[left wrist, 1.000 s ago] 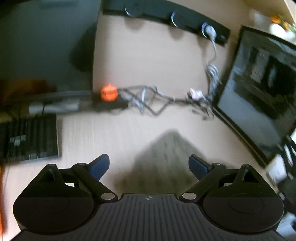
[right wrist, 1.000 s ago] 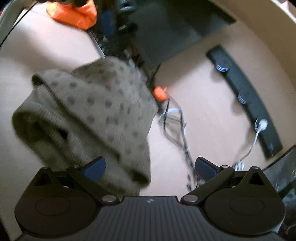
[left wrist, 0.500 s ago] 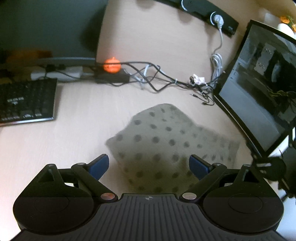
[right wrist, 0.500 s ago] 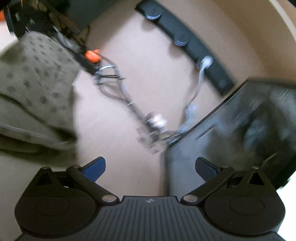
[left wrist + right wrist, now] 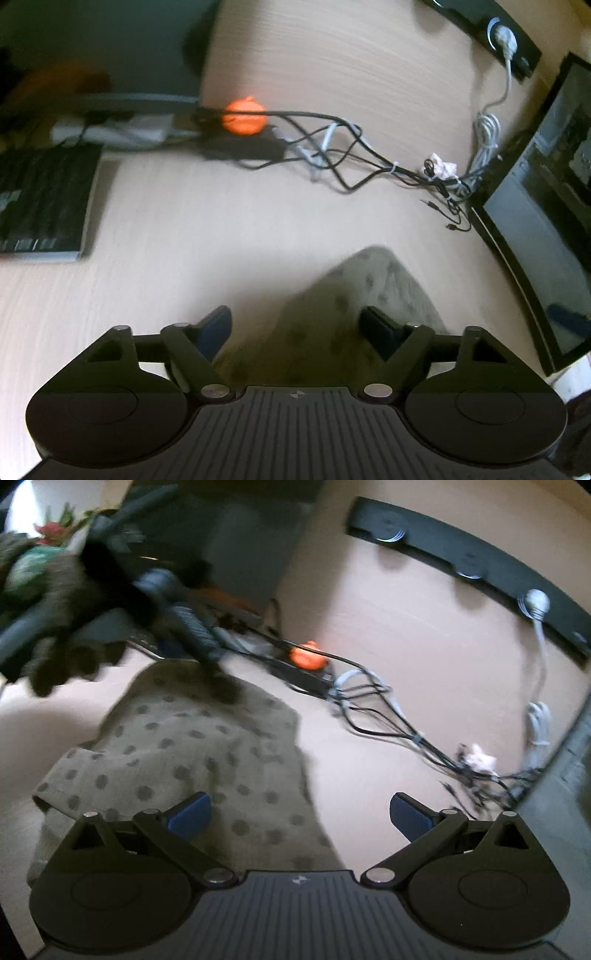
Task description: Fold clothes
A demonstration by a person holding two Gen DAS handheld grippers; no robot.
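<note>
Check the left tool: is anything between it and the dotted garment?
Nothing visible. The left tool sits right over the dotted garment, its jaws closing with cloth between them. The cables lie farther back on the desk.

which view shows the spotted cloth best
The right wrist view: the spotted cloth lies spread on the desk, with its dots and a thick folded edge at the left clear. The left wrist view shows only a blurred corner of it between the closing fingers of the left gripper.
</note>
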